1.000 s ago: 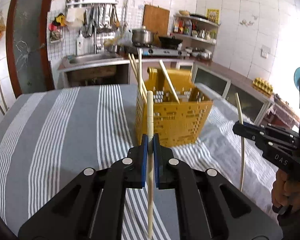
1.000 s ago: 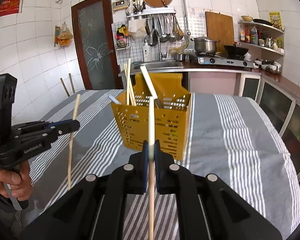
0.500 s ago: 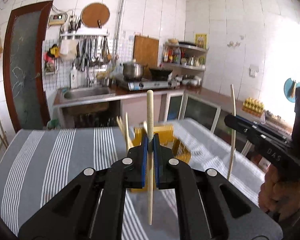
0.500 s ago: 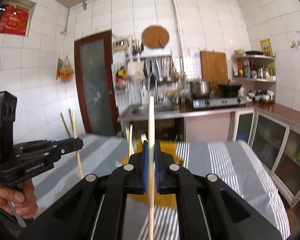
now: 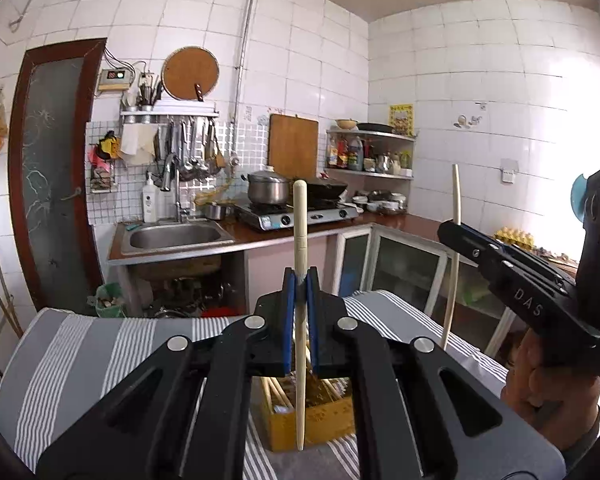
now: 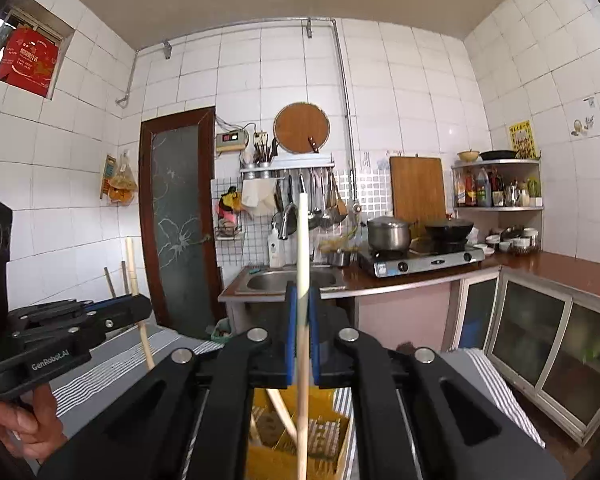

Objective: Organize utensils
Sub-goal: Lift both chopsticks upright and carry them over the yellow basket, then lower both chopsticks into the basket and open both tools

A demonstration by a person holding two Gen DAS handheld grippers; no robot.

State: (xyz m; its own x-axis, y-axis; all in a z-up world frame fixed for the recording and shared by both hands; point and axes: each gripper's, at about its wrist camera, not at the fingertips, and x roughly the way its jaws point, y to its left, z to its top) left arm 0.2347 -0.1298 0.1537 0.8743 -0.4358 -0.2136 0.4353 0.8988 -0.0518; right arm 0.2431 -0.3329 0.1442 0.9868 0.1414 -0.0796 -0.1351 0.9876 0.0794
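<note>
The left gripper [image 5: 300,280] is clenched on one upright chopstick [image 5: 300,240], and the right gripper [image 6: 302,300] clamps a second chopstick [image 6: 303,240], both poised directly above the yellow utensil basket [image 5: 320,420]. The basket stands on the striped tablecloth [image 5: 80,352] and already holds several chopsticks. The step in hand appears to be insertion: the next move calls for lowering each stick tip-first into a compartment before releasing.
</note>
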